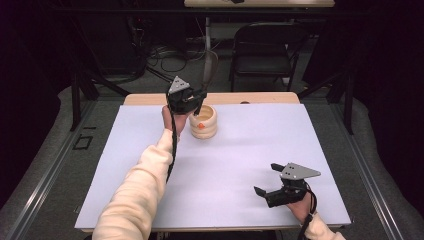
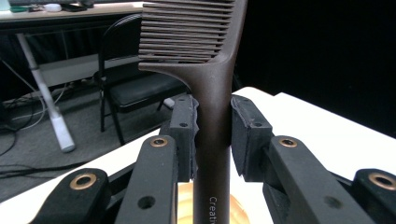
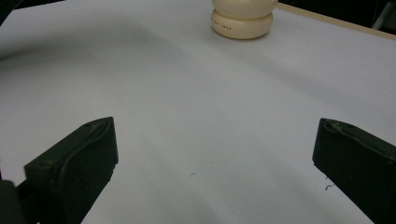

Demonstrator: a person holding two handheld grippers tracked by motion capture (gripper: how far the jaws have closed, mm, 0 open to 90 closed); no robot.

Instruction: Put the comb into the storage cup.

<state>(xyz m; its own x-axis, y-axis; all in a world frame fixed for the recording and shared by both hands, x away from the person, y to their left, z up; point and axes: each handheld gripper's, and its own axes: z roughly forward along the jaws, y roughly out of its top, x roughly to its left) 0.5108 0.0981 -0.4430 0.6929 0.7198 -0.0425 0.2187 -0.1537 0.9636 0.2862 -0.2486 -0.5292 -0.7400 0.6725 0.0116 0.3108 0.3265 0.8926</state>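
Nearest the high camera we see our left sleeve (image 1: 137, 195) rising from the bottom edge toward the far side of the worktop (image 1: 240, 150). At its end our left tool (image 1: 196, 107) hangs just above a cream pot (image 1: 203, 121) that stands near the far edge, left of centre. From the left tool's own view, the two black pads (image 2: 184, 135) press on the handle of a brown comb (image 2: 212, 107), one on each side, so this tool is closed tight on the comb. The comb stands upright with its teeth at the top, and its handle runs down toward the pot's pale rim (image 2: 184, 205), which shows just beneath the jaws; whether the comb's lower end touches the pot we cannot tell. Something orange (image 1: 200, 126) shows on the pot. Farther right, near the front right corner of the worktop, our right tool (image 1: 265, 181) sits low in our right hand (image 1: 302, 207), well apart from the pot. Its jaws stand wide open with bare white worktop between them, holding nothing. From that tool's view the pot (image 3: 243, 18) stands far ahead. Beyond the worktop a black folding chair (image 1: 265, 50) stands on the floor.
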